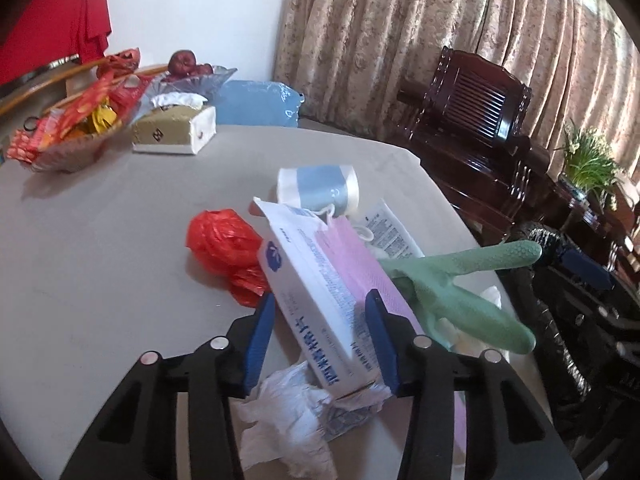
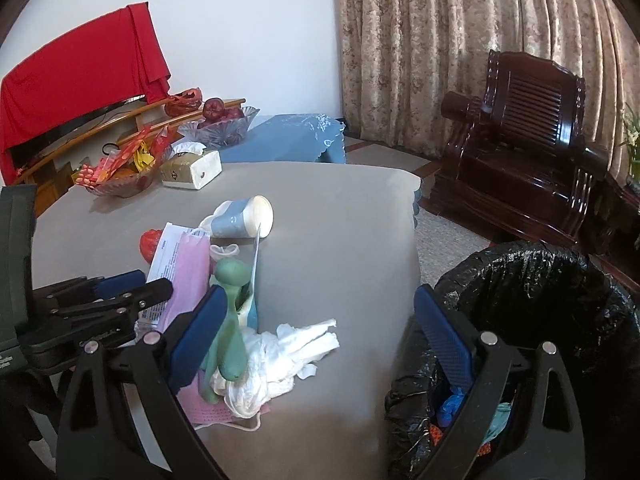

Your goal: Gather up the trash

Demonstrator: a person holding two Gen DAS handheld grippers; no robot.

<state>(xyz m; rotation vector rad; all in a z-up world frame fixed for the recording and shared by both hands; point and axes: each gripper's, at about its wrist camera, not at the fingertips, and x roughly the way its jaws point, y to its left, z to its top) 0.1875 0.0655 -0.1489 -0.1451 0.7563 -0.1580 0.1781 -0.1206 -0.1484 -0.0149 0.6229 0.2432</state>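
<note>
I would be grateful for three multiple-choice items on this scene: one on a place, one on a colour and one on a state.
1. Where does the black-lined bin stand?
A. On the table
B. On the floor, beside the table's edge
C. On the wooden chair

2. What colour is the crumpled plastic bag beside the white box?
A. Yellow
B. Black
C. Red

3. How is the paper cup resting?
A. Lying on its side
B. Standing upright
C. Upside down on its rim

Answers:
1 B: the right wrist view shows the bin below the tabletop, next to its edge.
2 C: the bag shows bright red against the grey tabletop.
3 A: its open mouth faces sideways and its wall rests on the table.
</note>
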